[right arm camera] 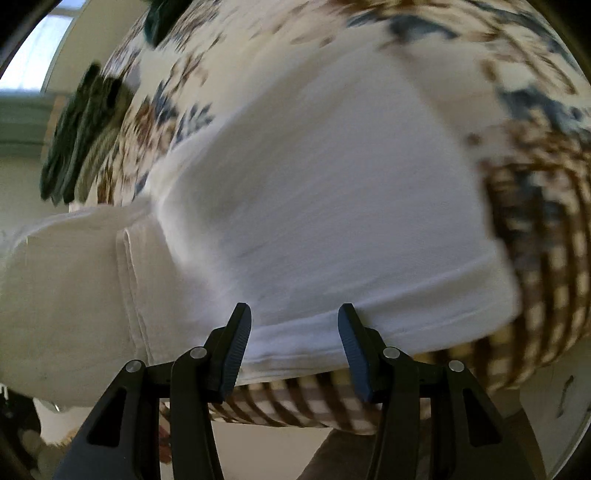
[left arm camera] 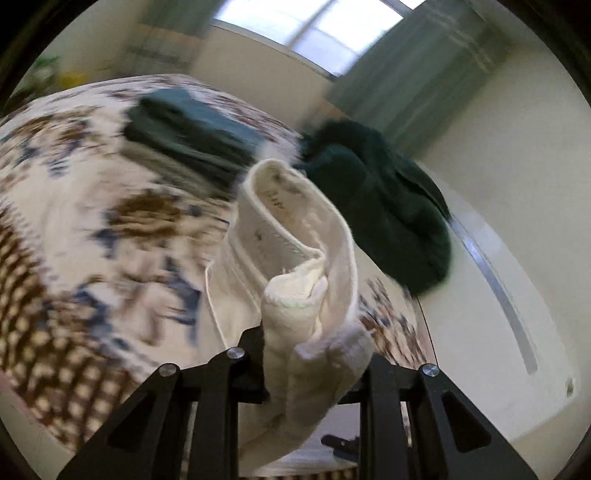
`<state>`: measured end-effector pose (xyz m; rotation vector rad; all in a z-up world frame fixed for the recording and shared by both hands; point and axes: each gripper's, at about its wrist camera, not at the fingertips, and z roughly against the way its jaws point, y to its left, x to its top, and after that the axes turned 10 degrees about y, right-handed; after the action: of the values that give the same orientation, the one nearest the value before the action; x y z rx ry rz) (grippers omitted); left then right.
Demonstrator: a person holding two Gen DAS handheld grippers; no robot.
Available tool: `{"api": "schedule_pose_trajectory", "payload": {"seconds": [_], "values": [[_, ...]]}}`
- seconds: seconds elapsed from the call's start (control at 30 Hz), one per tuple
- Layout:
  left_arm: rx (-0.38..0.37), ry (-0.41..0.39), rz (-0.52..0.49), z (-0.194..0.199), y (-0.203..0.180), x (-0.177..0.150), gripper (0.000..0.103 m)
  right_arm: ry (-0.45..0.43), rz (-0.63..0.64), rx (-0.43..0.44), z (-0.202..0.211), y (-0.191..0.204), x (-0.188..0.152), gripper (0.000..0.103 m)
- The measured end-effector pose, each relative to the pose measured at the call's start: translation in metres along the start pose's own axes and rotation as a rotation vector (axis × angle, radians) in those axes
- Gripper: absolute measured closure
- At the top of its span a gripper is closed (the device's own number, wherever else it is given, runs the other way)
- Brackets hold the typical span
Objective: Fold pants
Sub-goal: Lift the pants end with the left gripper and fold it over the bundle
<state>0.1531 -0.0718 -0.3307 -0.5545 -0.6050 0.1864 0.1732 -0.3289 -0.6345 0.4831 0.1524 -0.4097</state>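
Note:
The white pants (right arm camera: 314,206) lie spread on a bed with a brown and blue patterned cover (right arm camera: 546,229). My left gripper (left arm camera: 314,354) is shut on a bunched end of the white pants (left arm camera: 295,251), with waistband and label showing, and holds it lifted above the bed. My right gripper (right arm camera: 295,347) is open, its fingers (right arm camera: 236,347) on either side of the hemmed edge of the pants near the bed's front edge. The fabric does not look pinched there.
Dark green garments (left arm camera: 384,206) lie at the far side of the bed (left arm camera: 74,206), one folded (left arm camera: 184,129), also seen in the right wrist view (right arm camera: 81,136). A window (left arm camera: 314,29) and grey curtains (left arm camera: 413,85) stand behind. The bed's front edge is under my right gripper.

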Motion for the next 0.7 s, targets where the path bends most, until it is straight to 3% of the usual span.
{"api": "schedule_pose_trajectory", "payload": {"seconds": [0.13, 0.23, 0.33, 0.53, 0.63, 0.7], "values": [[-0.053, 0.143, -0.076, -0.061, -0.063, -0.023, 0.084, -0.041, -0.096, 0.040, 0.040, -0.048, 0.005, 0.051], [-0.073, 0.265, -0.107, -0.113, -0.098, -0.047, 0.084, -0.081, -0.146, 0.021, 0.069, -0.089, 0.007, 0.051], [-0.053, 0.340, -0.180, -0.155, -0.128, -0.071, 0.084, -0.112, -0.194, -0.023, 0.090, -0.132, 0.011, 0.051], [0.022, 0.456, -0.226, -0.207, -0.156, -0.093, 0.082, -0.136, -0.259, -0.046, 0.113, -0.187, 0.014, 0.051], [0.114, 0.567, -0.223, -0.224, -0.165, -0.098, 0.074, -0.127, -0.247, -0.053, 0.118, -0.198, 0.017, 0.041], [0.107, 0.593, -0.229, -0.218, -0.167, -0.096, 0.068, -0.137, -0.229, -0.039, 0.122, -0.201, 0.023, 0.027]]}}
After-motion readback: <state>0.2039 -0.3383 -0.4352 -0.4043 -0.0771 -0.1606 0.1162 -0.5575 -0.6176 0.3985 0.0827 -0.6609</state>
